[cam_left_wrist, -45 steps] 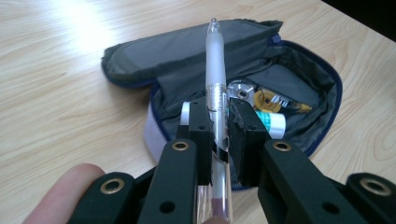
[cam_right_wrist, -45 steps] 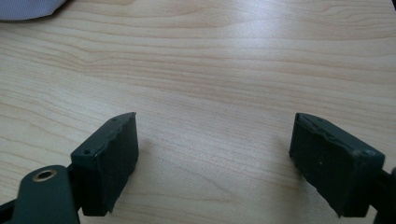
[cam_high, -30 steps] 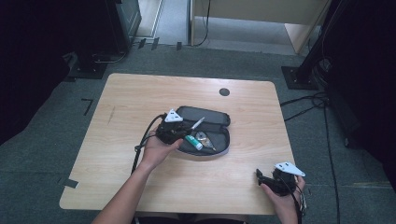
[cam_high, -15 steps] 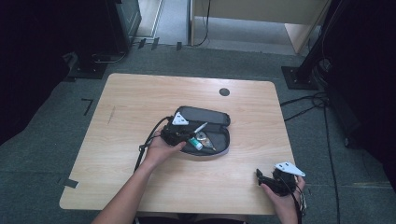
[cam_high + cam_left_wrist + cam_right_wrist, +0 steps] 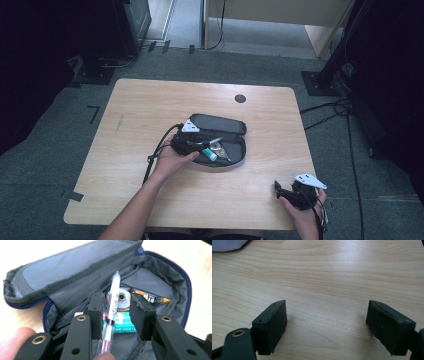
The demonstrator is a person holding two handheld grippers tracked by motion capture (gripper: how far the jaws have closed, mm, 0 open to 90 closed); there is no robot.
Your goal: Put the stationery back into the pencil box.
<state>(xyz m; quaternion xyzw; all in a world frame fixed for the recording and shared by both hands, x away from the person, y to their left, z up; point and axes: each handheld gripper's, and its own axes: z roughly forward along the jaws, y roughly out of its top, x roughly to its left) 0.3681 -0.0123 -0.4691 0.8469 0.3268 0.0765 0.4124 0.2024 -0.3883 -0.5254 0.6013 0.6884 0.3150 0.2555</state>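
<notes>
pencil case (image 5: 220, 125): 1 | pen (image 5: 111, 307): 1 | correction tape (image 5: 122, 298): 1 | green box (image 5: 122, 323): 1 | hand-held gripper (image 5: 202, 145): 2

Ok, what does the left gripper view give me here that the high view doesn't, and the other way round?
Left gripper view: close detail of the left claw, whose jaws have just been opening, with a clear plastic pen between them, above a green box and a round orange tape roller. High view: the whole wooden table, its round black grommet and the right claw near the front edge. Both: the open grey fabric pouch.
</notes>
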